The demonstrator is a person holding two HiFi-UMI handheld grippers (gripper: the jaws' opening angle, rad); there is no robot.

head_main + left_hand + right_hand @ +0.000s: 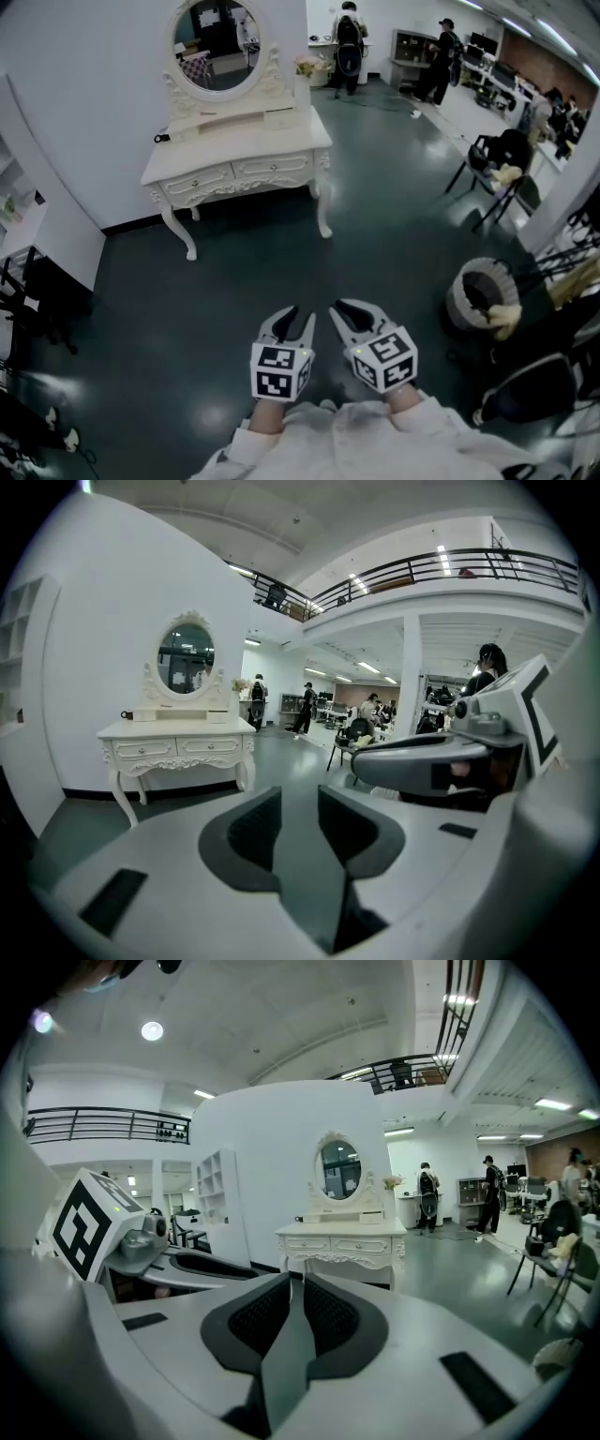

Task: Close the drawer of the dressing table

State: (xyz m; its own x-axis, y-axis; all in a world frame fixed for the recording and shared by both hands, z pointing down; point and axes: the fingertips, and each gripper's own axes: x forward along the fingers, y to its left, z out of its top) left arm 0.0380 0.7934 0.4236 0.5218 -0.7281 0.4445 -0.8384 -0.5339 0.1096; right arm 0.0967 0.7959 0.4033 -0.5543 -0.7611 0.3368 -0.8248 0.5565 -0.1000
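Note:
The white dressing table with an oval mirror stands against the wall across the dark floor, well ahead of both grippers. Its two front drawers look about flush from here; I cannot tell whether one stands out. The table also shows in the left gripper view and in the right gripper view. My left gripper is held low in front of me, open, with nothing between its jaws. Beside it, my right gripper is shut on nothing.
A white shelf unit and a dark stand are at the left. A round basket and a black chair are at the right. People stand far behind the table by desks.

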